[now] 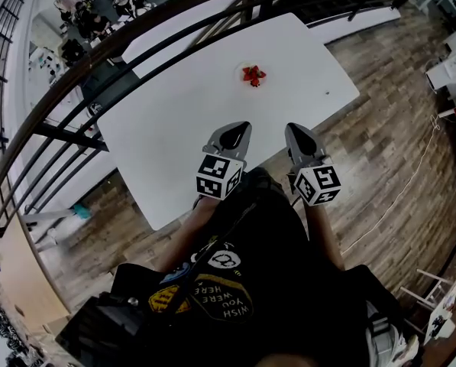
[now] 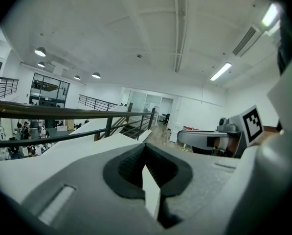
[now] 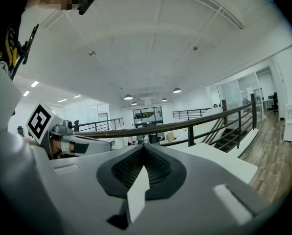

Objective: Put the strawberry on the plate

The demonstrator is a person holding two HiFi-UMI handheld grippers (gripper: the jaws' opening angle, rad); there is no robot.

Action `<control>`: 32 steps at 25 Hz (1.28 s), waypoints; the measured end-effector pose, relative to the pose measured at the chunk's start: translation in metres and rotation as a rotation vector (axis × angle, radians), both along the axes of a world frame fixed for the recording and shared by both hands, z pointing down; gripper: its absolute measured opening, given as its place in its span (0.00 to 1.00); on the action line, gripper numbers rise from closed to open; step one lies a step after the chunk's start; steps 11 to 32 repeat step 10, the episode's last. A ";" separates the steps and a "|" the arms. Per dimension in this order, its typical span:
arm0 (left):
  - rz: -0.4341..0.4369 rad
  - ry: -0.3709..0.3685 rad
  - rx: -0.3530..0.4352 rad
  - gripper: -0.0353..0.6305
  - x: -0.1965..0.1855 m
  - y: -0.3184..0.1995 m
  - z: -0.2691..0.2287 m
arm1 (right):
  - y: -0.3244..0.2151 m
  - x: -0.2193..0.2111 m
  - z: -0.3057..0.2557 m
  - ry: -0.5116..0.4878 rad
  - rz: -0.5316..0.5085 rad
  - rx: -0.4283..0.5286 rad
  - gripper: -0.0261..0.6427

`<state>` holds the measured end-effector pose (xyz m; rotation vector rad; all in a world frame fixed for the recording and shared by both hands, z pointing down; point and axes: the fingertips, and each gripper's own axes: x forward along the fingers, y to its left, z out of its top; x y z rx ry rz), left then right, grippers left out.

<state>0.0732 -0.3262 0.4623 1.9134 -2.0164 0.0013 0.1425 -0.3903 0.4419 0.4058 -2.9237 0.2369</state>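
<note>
Strawberry (image 1: 252, 75): lies on the small white plate (image 1: 240, 68), toward the far side of the white table (image 1: 174, 121). Left gripper (image 1: 243, 126) and right gripper (image 1: 292, 128): clenched, jaws together, nothing between them, side by side over the table's near edge, well apart from the plate.

Red strawberry (image 1: 252, 74), plate (image 1: 240, 68) seemingly white, white table (image 1: 174, 128), brown wood-plank floor (image 1: 380, 144), black shirt (image 1: 250, 228), yellow print

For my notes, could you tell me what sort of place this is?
Probably an open-plan office mezzanine: dark metal railing over a lower floor, brown wood-plank flooring, long ceiling strip lights.
</note>
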 end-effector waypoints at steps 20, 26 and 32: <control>-0.002 0.005 0.003 0.05 -0.002 0.001 0.000 | 0.005 -0.006 -0.002 -0.008 -0.016 -0.008 0.04; -0.002 0.005 0.003 0.05 -0.002 0.001 0.000 | 0.005 -0.006 -0.002 -0.008 -0.016 -0.008 0.04; -0.002 0.005 0.003 0.05 -0.002 0.001 0.000 | 0.005 -0.006 -0.002 -0.008 -0.016 -0.008 0.04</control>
